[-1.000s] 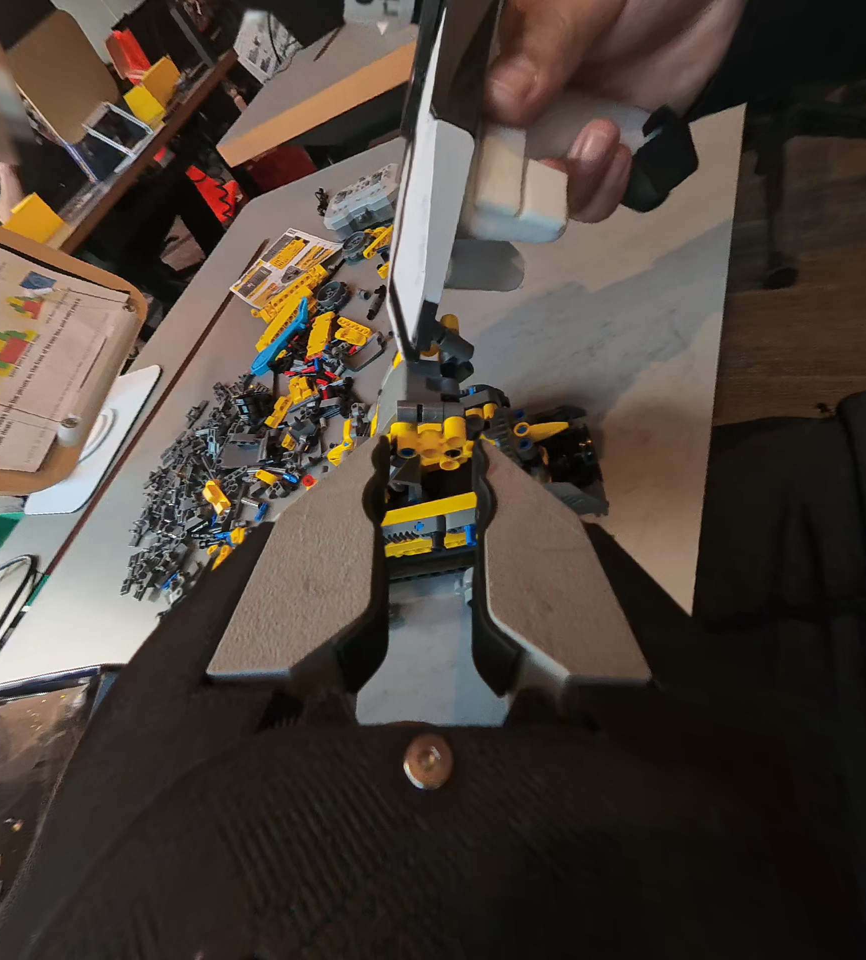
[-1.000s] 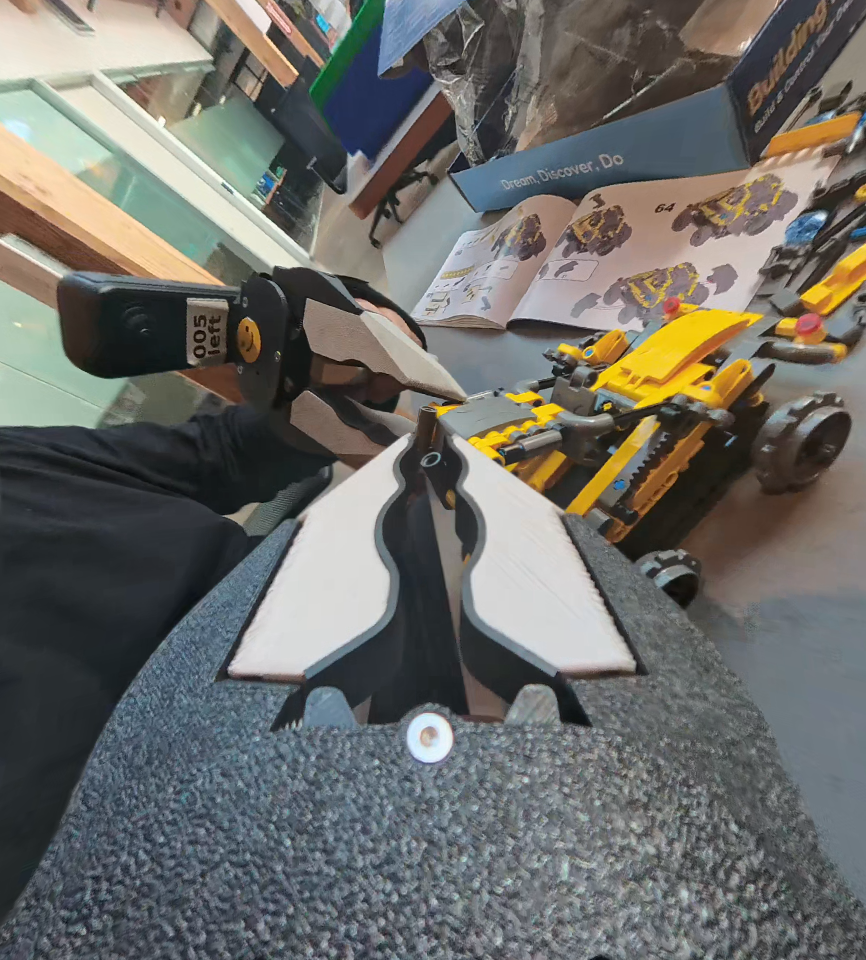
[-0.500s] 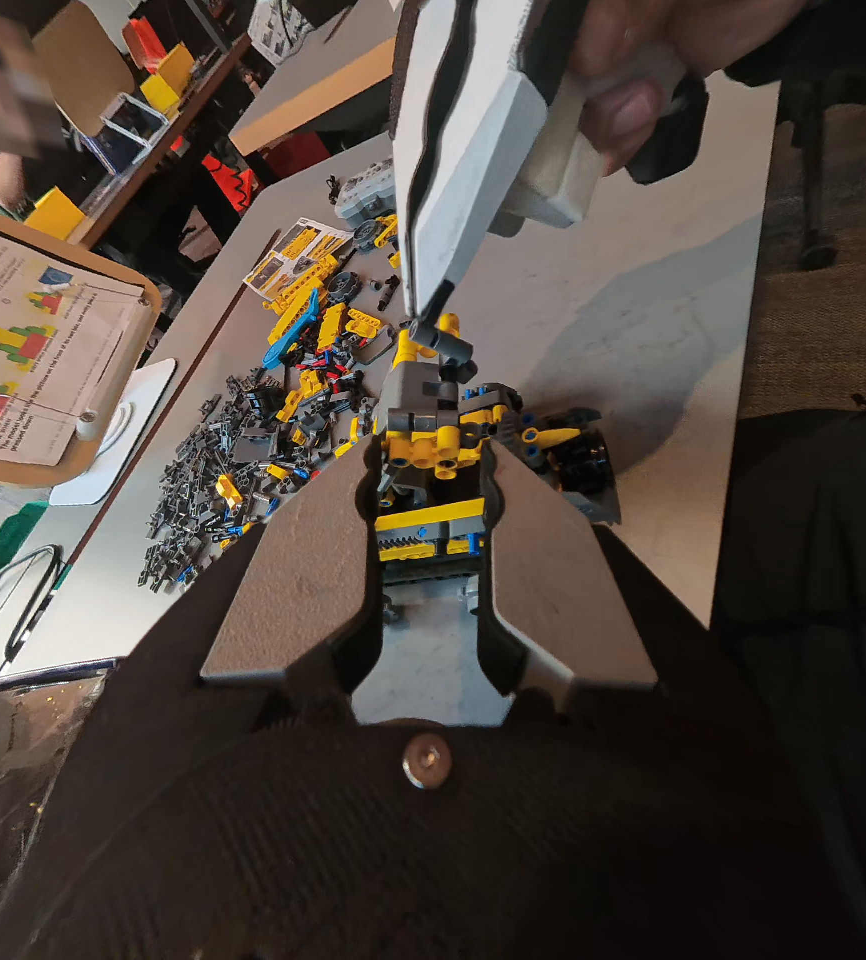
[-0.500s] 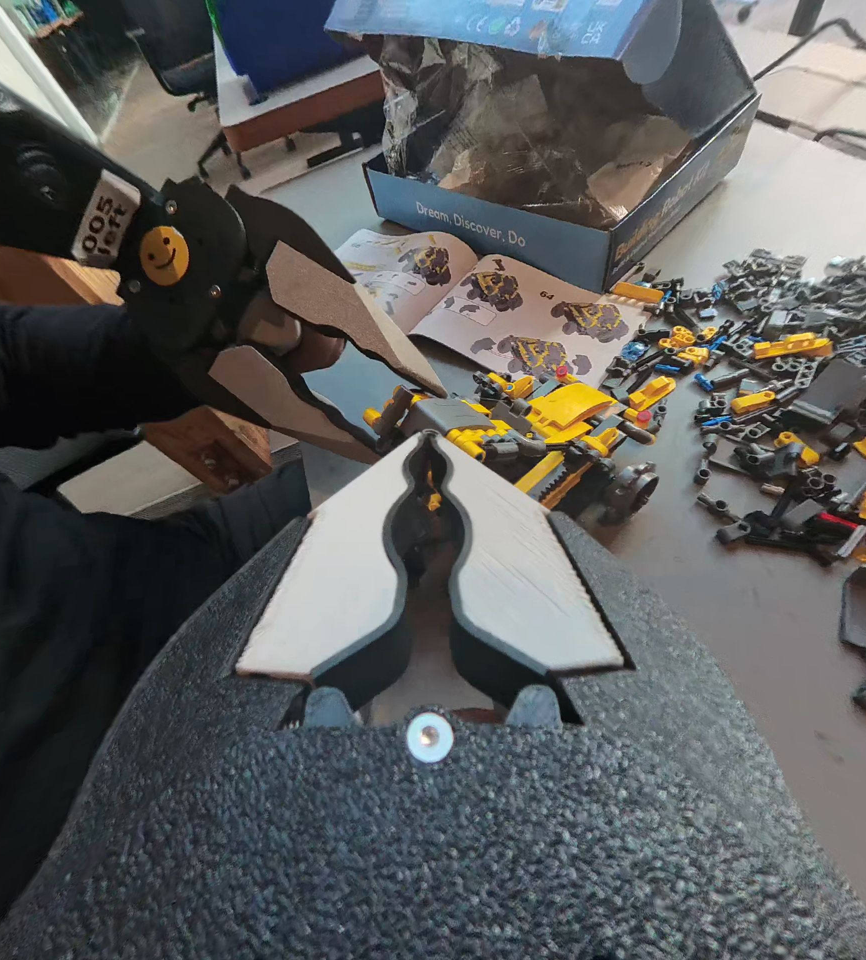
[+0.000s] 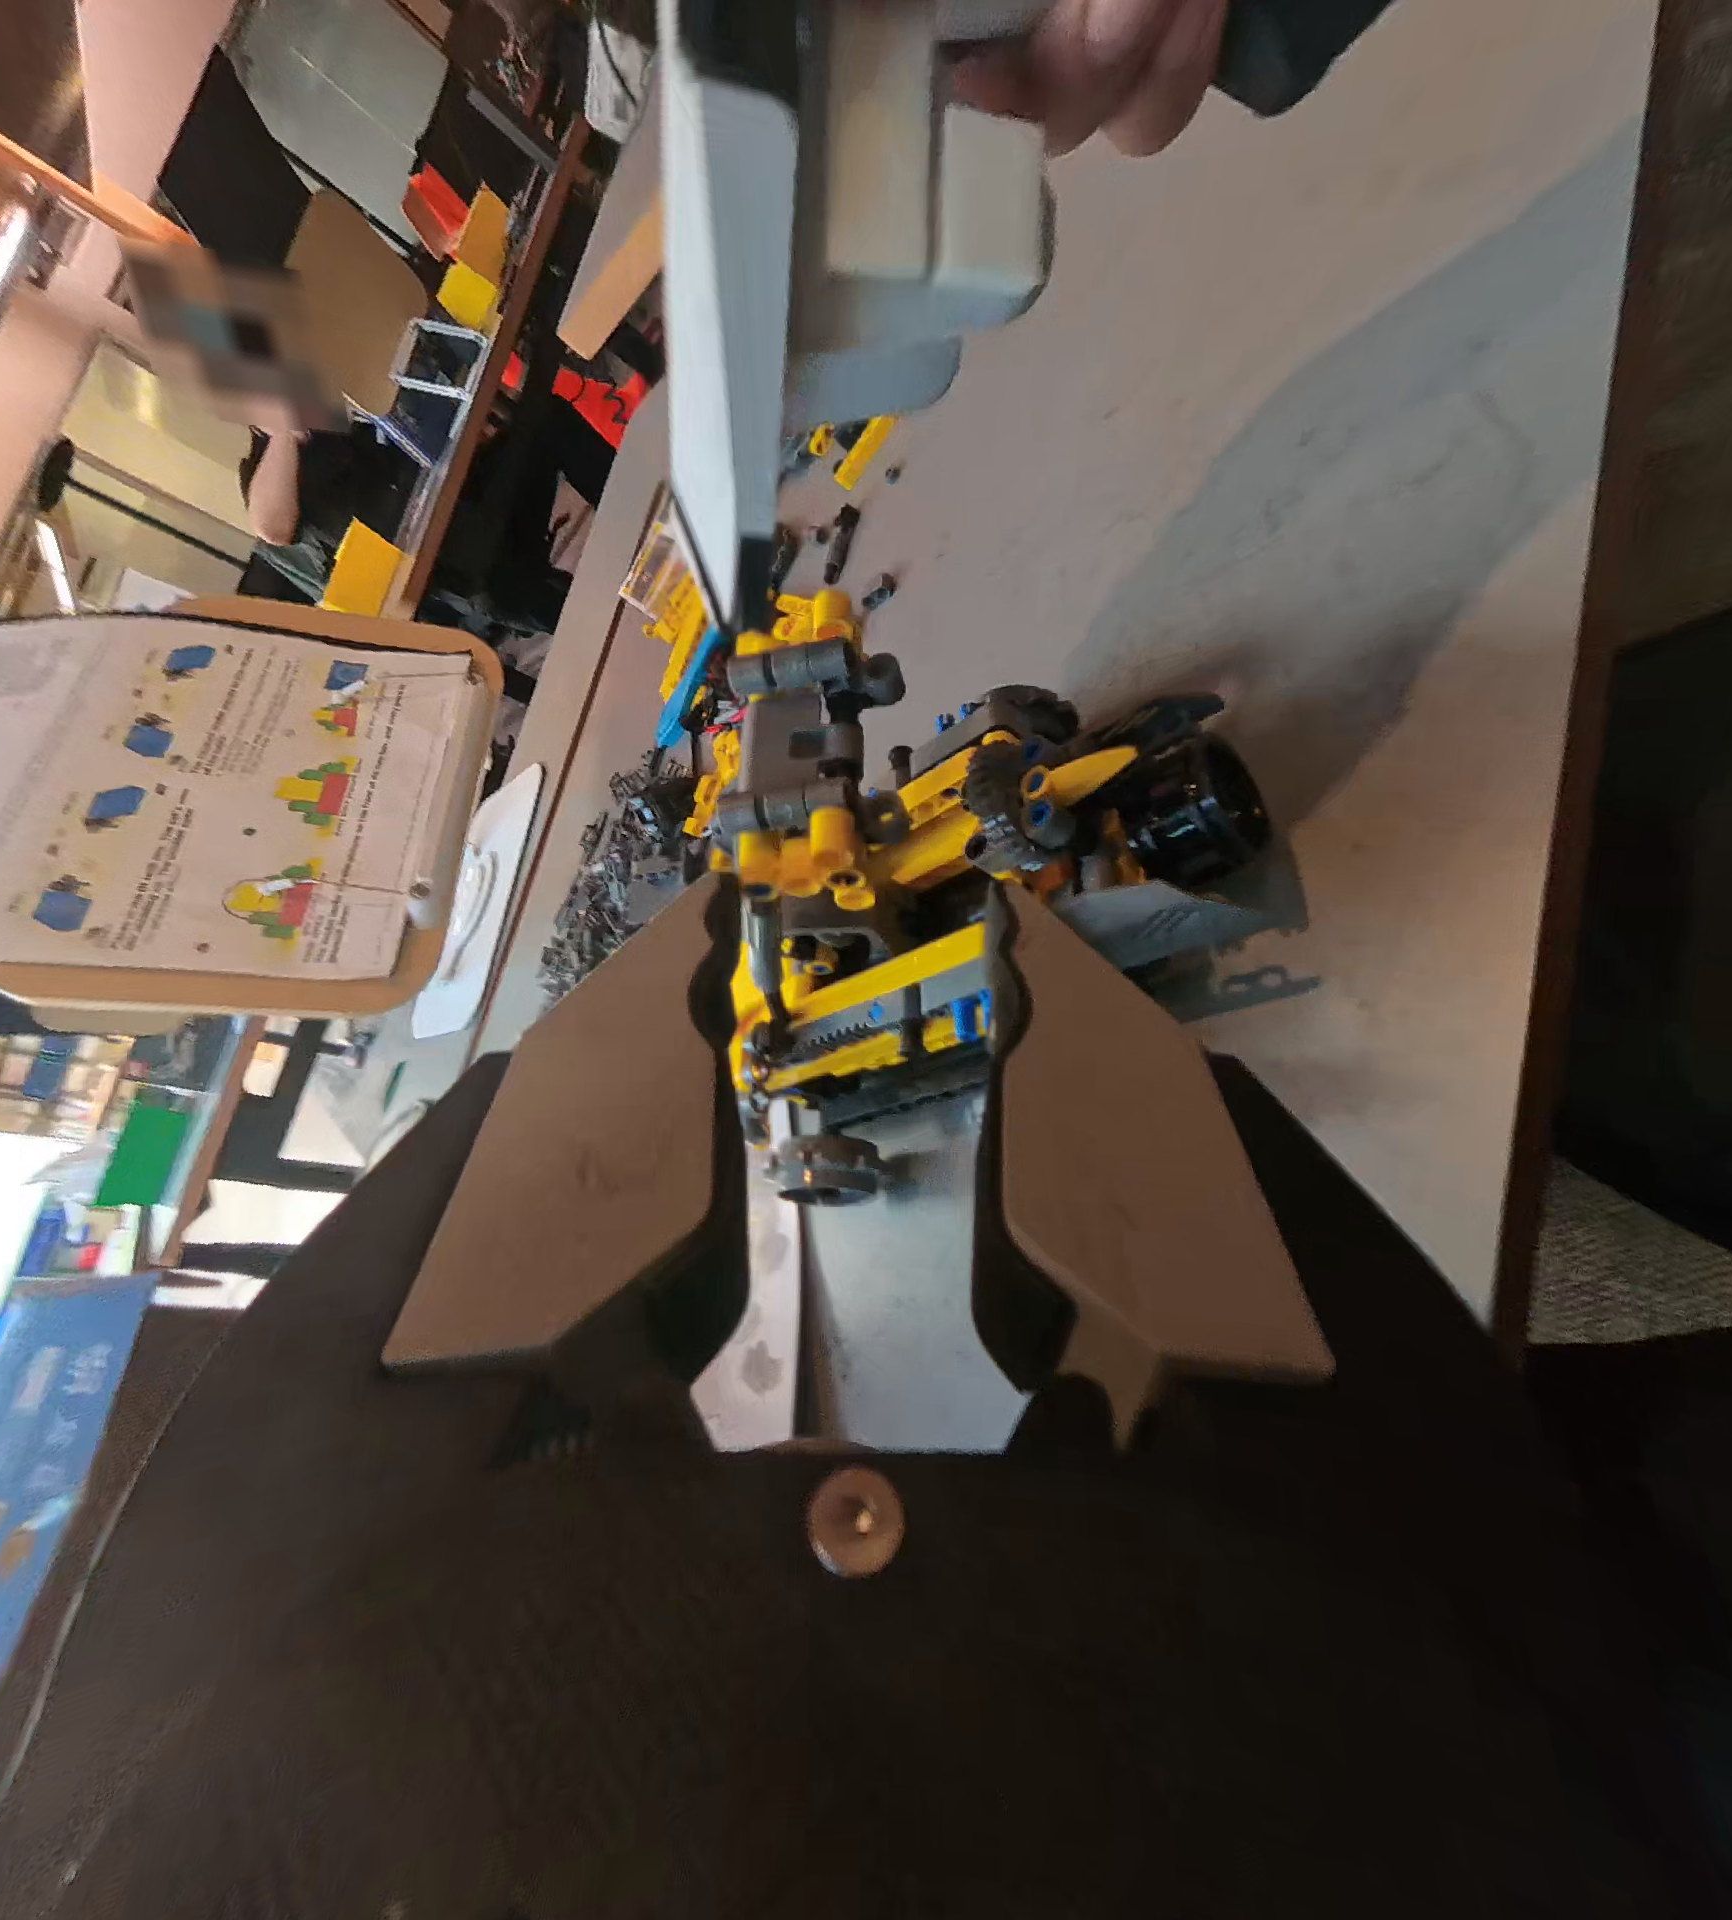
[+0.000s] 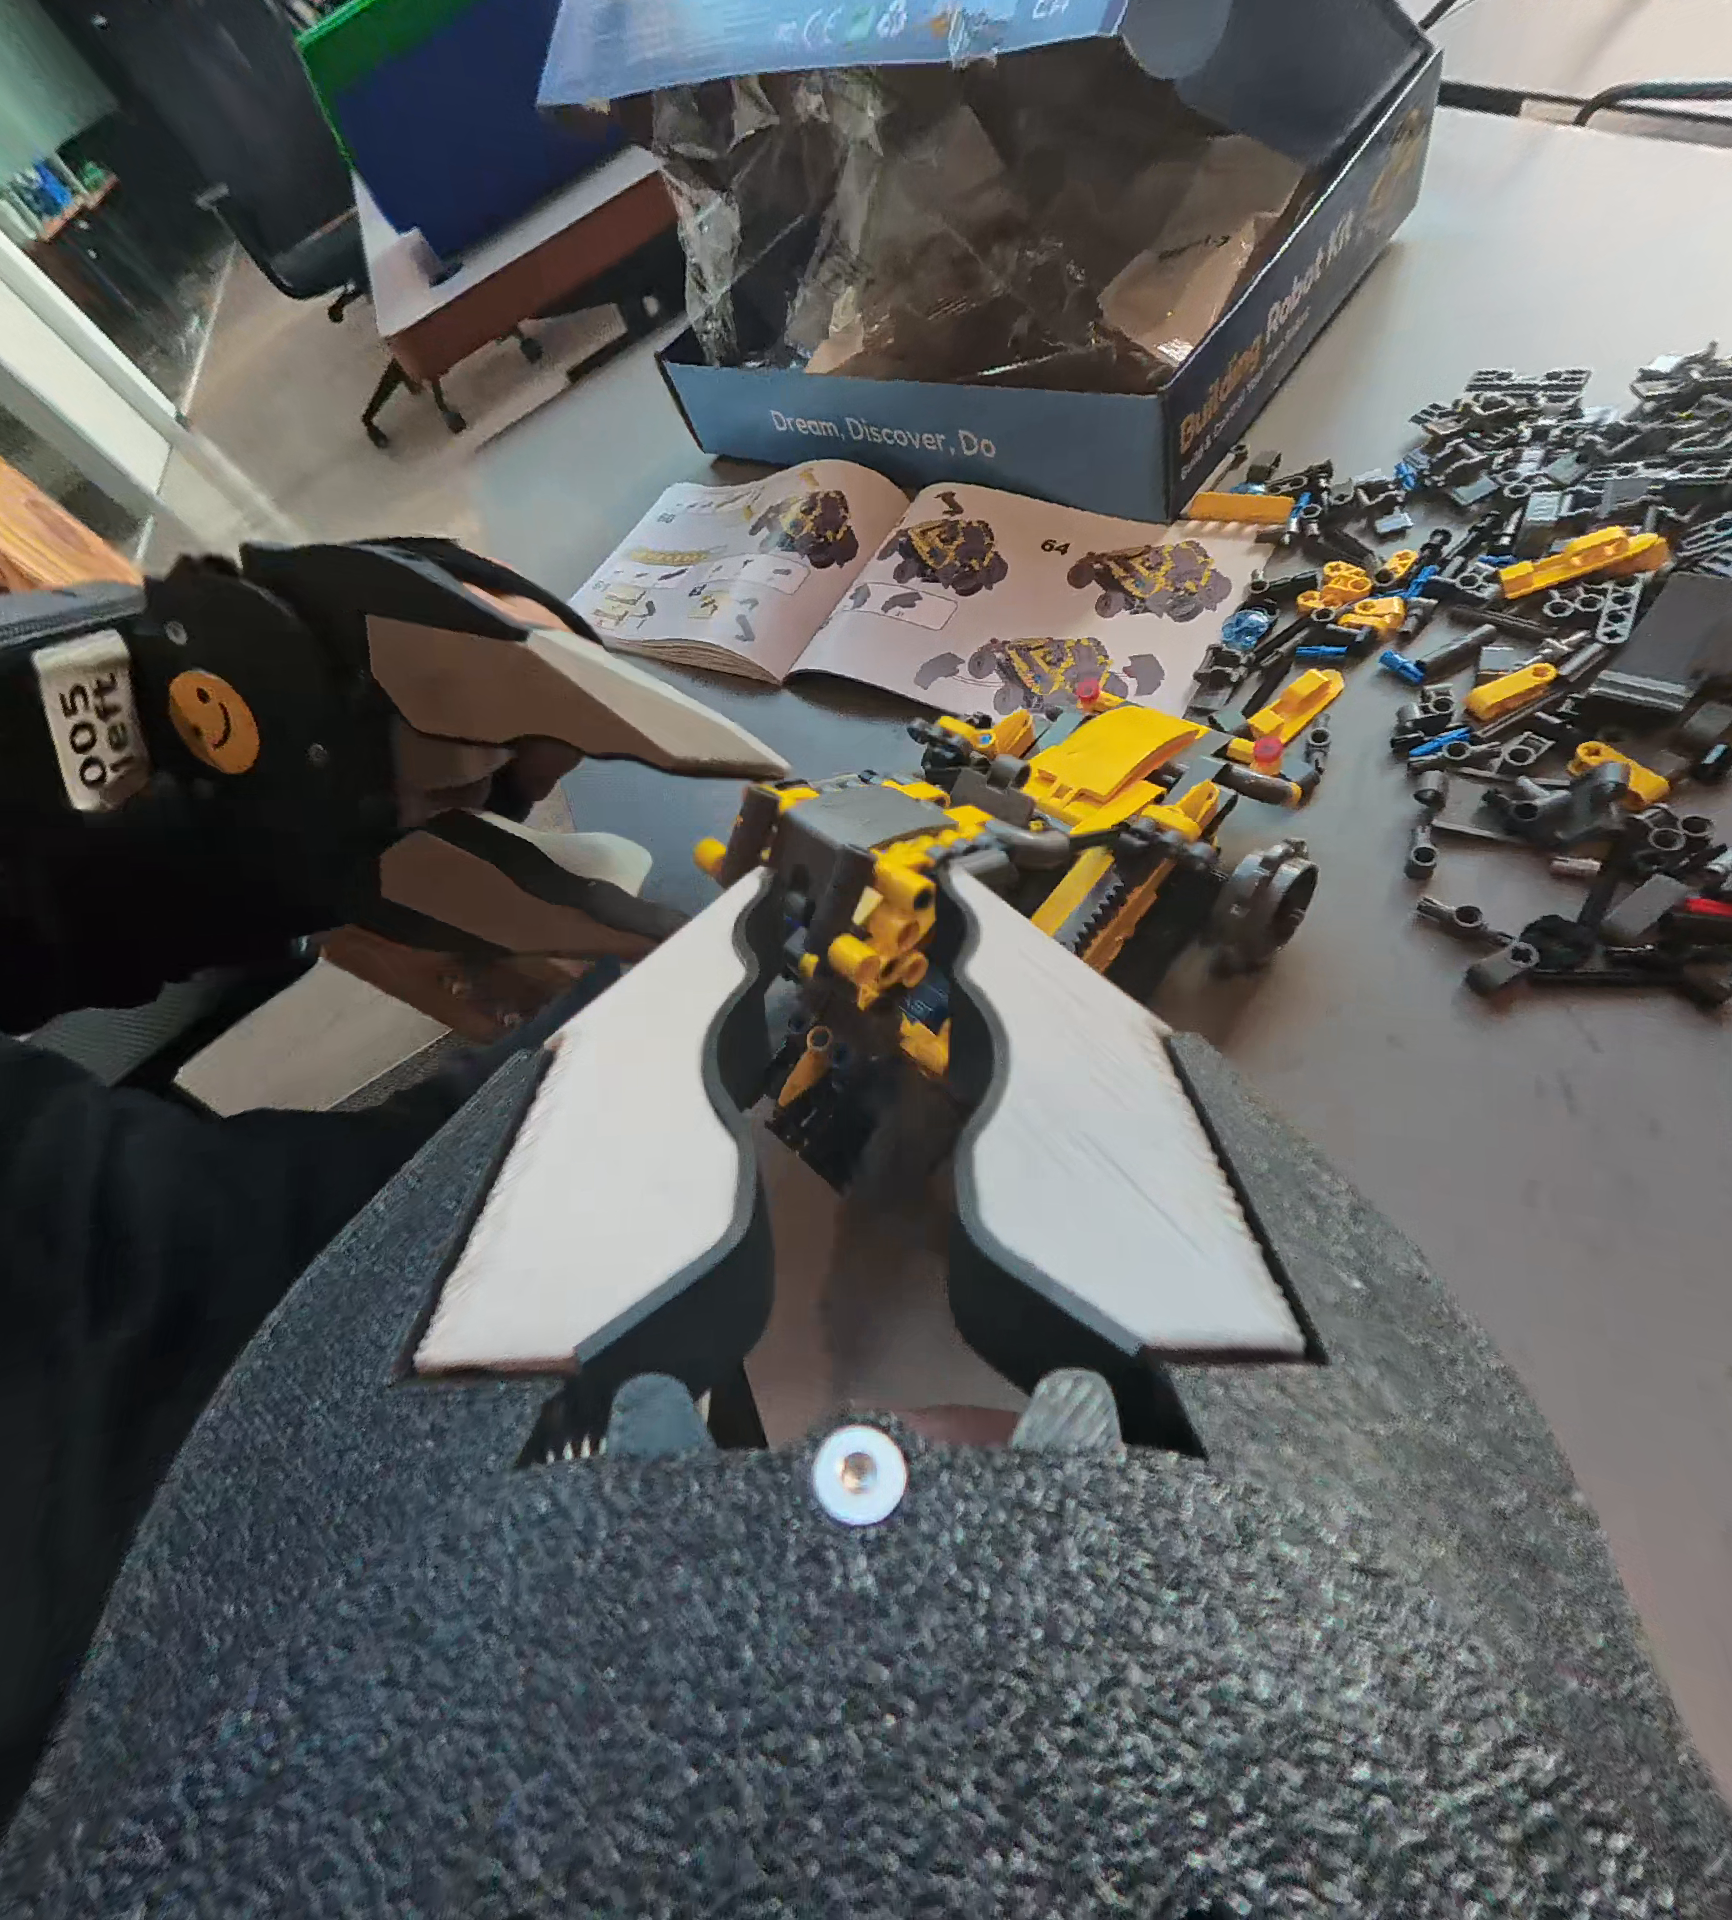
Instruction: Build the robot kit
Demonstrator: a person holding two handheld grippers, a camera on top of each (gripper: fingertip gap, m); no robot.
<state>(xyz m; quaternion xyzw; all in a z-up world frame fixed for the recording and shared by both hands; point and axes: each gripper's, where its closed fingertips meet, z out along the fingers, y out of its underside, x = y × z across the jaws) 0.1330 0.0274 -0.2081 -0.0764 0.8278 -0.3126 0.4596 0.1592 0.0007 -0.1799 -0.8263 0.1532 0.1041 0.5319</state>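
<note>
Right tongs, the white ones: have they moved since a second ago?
Yes. The right tongs have opened and swung higher: a second ago they were level with the yellow vehicle, now they look down on its near end.

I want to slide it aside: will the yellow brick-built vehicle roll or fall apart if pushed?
The yellow vehicle would probably roll rather than slide, since it rests on round wheels. Its clipped-together beams and pins look apt to pop loose under a hard shove. Being plastic, it is likely light for its size.
</note>
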